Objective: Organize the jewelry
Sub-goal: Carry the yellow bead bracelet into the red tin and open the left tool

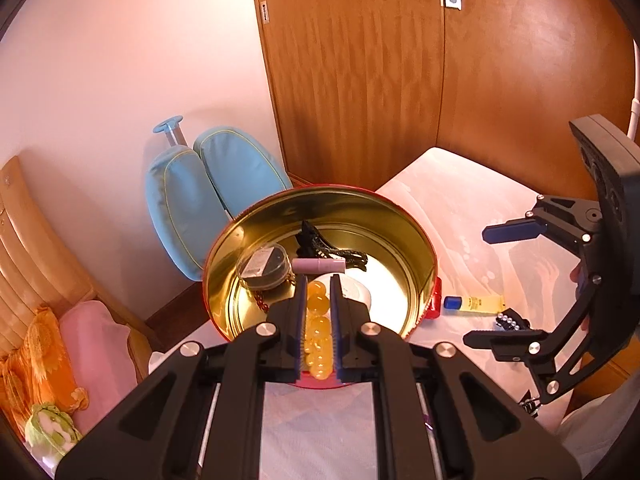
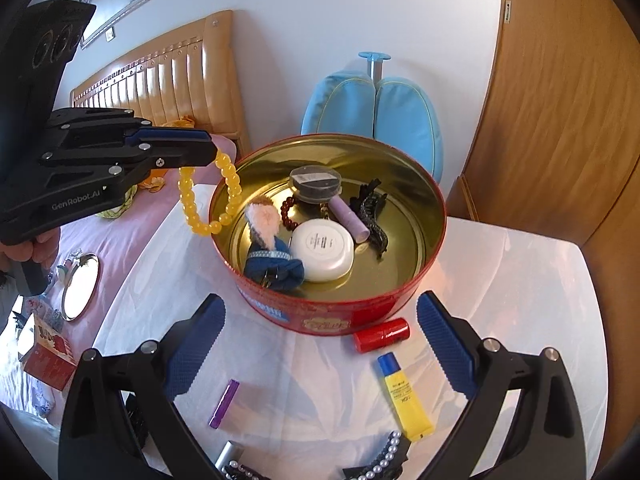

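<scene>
Right wrist view: left gripper point(image 2: 210, 148) fingers are clenching yellow bead bracelet point(image 2: 208, 204) upper left beside red tin point(image 2: 332, 312), right gripper point(image 2: 320, 344) fingers gaping empty.

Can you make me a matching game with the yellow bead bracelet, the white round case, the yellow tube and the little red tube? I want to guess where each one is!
Things:
1. yellow bead bracelet
2. white round case
3. yellow tube
4. red tube

Places:
A. lying on the white cloth, blue cap pointing towards the tin
B. hanging from the shut left gripper
C. on the cloth, right against the red tin's outside wall
D. inside the tin, on its gold bottom

Pairs: 1-B, 2-D, 3-A, 4-C
</scene>
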Motion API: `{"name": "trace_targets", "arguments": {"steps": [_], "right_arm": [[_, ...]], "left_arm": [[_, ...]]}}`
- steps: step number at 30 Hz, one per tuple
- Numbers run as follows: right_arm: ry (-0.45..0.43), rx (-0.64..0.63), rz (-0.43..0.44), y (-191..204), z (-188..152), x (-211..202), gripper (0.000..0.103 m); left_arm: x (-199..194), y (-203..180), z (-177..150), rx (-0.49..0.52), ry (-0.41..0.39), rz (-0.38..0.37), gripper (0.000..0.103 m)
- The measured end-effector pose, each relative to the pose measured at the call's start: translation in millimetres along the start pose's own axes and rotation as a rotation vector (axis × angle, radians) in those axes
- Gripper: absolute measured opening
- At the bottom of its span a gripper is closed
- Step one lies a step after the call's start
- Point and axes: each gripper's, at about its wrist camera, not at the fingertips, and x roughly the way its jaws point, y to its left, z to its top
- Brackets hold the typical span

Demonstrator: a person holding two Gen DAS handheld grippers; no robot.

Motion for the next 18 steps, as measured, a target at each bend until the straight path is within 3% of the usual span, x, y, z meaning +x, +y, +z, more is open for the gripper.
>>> {"name": "trace_targets", "arguments": {"steps": [9,18], "right_arm": [[-0.004,-0.053,-0.035,-10,46,51,0.097],[0.076,0.01,-0.009,-18,53,100,0.097]], "left_arm": [[38,27,28,0.016,0.012,0.056,0.011],[111,57,9,-0.034,0.172,0.088,0.011]]}}
